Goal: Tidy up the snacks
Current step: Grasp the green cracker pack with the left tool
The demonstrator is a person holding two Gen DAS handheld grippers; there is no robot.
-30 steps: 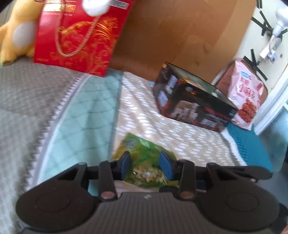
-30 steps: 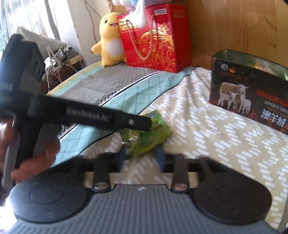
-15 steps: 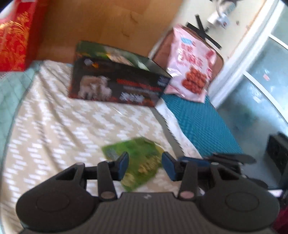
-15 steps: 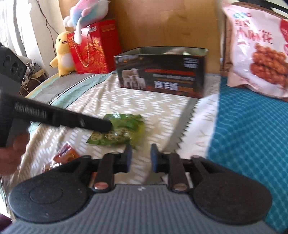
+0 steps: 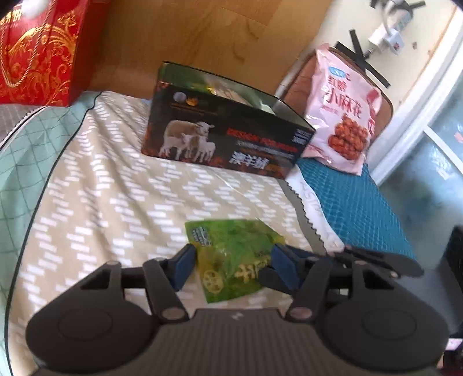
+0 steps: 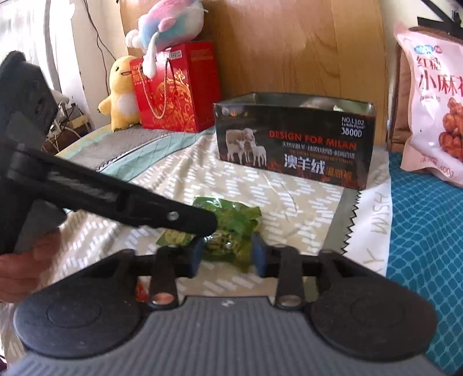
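The green snack packet (image 5: 237,254) lies flat on the bed, between both grippers' half-open fingers (image 5: 185,261), held by neither.

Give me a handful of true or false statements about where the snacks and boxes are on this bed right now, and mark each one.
1. The green snack packet lies on the beige patterned bedspread. True.
2. The black box with sheep printed on it is closed with a lid. False: its top is open.
3. The pink snack bag stands to the right of the sheep box, over the blue quilted cover. True.
4. The yellow plush duck sits inside the sheep box. False: it sits beside the red gift bag.
5. A pastel plush toy rests on top of the red gift bag. True.
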